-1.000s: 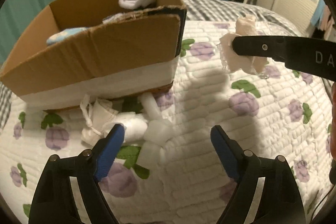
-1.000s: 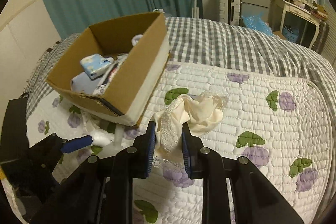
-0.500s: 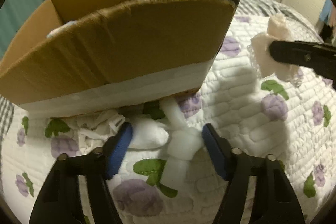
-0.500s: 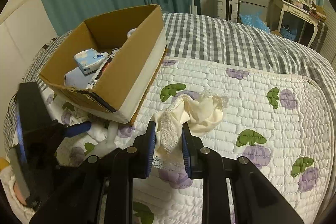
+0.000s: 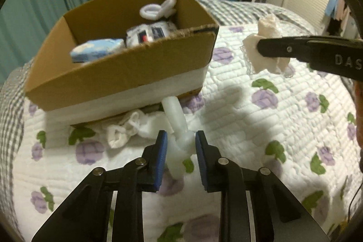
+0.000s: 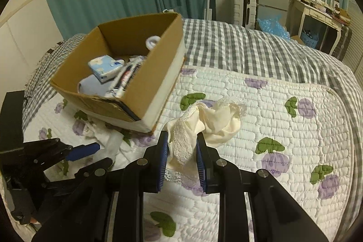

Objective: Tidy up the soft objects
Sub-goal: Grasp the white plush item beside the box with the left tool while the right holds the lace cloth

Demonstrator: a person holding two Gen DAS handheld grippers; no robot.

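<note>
The left gripper (image 5: 181, 146) pinches a knotted white foam strip (image 5: 177, 126) near the cardboard box (image 5: 127, 74); the right gripper (image 6: 182, 151) clamps cream lace fabric (image 6: 204, 119) above open quilt (image 6: 283, 140).

White foam tube (image 5: 174, 115) far end hidden under cardboard box (image 5: 127, 74).

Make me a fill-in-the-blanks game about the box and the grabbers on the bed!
1. The right gripper holds a cream ____ cloth.
2. The left gripper has its jaws around a white ____.
3. The blue tissue pack lies ____ the cardboard box.
4. The quilt shows purple ____.

Missing words: lace; sock; inside; flowers
</note>
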